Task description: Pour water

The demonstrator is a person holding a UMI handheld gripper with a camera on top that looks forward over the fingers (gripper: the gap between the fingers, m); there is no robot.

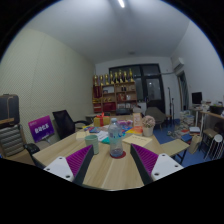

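A cup (116, 146) is standing upright at the lower middle of the frame, its long axis vertical and its mouth facing up, on the wooden table (112, 172) just ahead of the fingers. The gripper (113, 166) is hovering wide open, holding nothing, with its purple pads (81, 166) flanking the approach. This looks like the reaching step; next it likely needs to advance and close. Smaller items (100, 122) are crowding the table's far end, in front of shelves (115, 95) at the upper centre.

Small clear cup (116, 148) upright on wooden table, just ahead of the open claw (113, 165)
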